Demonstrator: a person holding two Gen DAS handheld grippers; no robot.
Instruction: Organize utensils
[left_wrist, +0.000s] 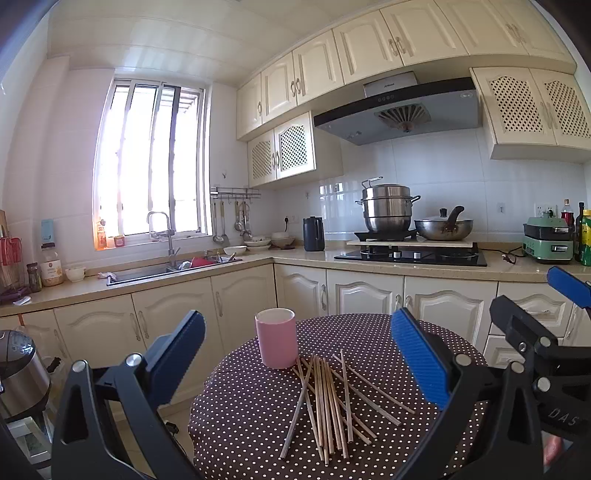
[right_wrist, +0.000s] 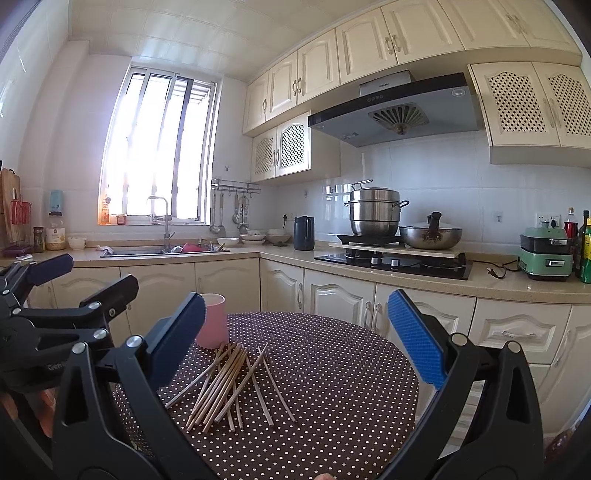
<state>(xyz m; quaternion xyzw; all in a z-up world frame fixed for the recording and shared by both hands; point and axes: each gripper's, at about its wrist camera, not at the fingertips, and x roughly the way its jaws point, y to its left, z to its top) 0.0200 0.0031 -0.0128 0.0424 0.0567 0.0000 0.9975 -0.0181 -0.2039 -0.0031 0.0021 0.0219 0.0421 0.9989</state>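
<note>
**Loose chopsticks, an empty-handed start, and a cup that could tip**

A pile of wooden chopsticks (left_wrist: 328, 402) lies crisscrossed on the polka-dot counter (left_wrist: 369, 332), its far ends just beside the base of the pink cup (left_wrist: 277, 338). Some sticks may touch the cup; the views do not settle it. The cup stands upright, mouth open, and what is inside cannot be seen.

The left tongs (left_wrist: 297, 363) are spread wide and hold nothing, poised above the near side of the pile relative to the cup. The right tongs (right_wrist: 295, 339) are likewise spread and empty, off to the right of the cup.

Judging by the task, the sticks belong in the cup, and none seems picked up yet. The risks are plain. Thin round sticks overlap, so a pinch may catch several unevenly and let some slip or roll off the counter edge. Dragging a stick from under others could scatter the pile. A stick pushed against the cup's rim, or a pad bumping it, may topple the cup.
</note>
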